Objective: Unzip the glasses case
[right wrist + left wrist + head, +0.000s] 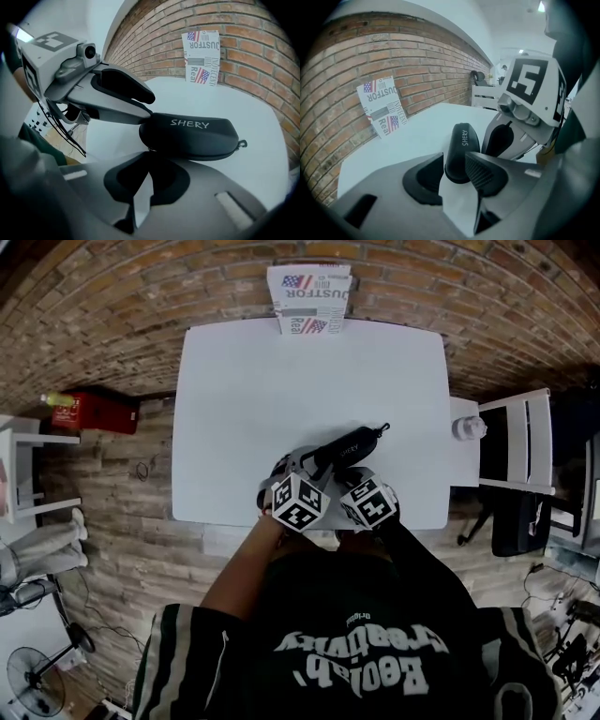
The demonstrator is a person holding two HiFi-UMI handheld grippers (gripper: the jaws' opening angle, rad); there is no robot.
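Observation:
A black zipped glasses case (345, 446) marked SHERY lies slantwise near the front edge of the white table (281, 381). Its zipper pull (383, 428) sticks out at the far right end, also visible in the right gripper view as a small ring on the case (197, 133). My left gripper (293, 467) is shut on the case's near left end (461, 145), with a pad on each side of it. My right gripper (149, 163) is shut with nothing between its pads. Its tips sit just at the near edge of the case, beside the left gripper (150, 107).
A printed box (309, 298) leans against the brick wall at the table's far edge. A white chair (516, 442) stands to the right of the table. On the floor at the left are a red box (94, 412) and a fan (37, 676).

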